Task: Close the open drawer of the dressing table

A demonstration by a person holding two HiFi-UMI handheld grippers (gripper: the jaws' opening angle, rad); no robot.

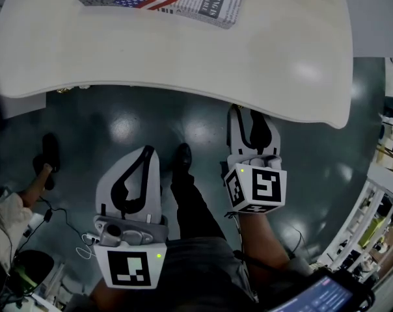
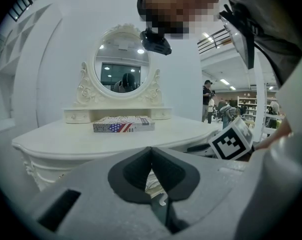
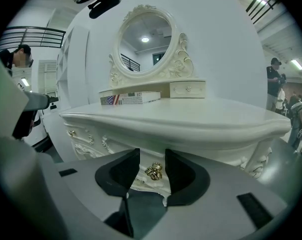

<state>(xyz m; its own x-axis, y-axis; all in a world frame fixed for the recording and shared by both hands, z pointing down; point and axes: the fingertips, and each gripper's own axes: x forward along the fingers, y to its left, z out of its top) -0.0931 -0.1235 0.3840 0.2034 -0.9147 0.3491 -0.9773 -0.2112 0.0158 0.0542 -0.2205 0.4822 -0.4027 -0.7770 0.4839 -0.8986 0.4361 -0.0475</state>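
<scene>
Facing the dressing table (image 1: 183, 57) from the front, with the right gripper (image 3: 152, 154) low beneath the tabletop edge, jaws apart and clamped on nothing. Framed between them, seemingly untouched: the gold knob (image 3: 153, 171) on the carved drawer front (image 3: 147, 184). Cannot tell how far out the drawer stands; hidden under the top in the head view. Left gripper (image 1: 148, 149) lower down beside the person's leg, jaws together, empty. Probably stiff painted wood, light, sliding straight. Best pushed flat on the front beside the knob; knob itself small, round, likely slippery. Off-centre pressure may skew it.
</scene>
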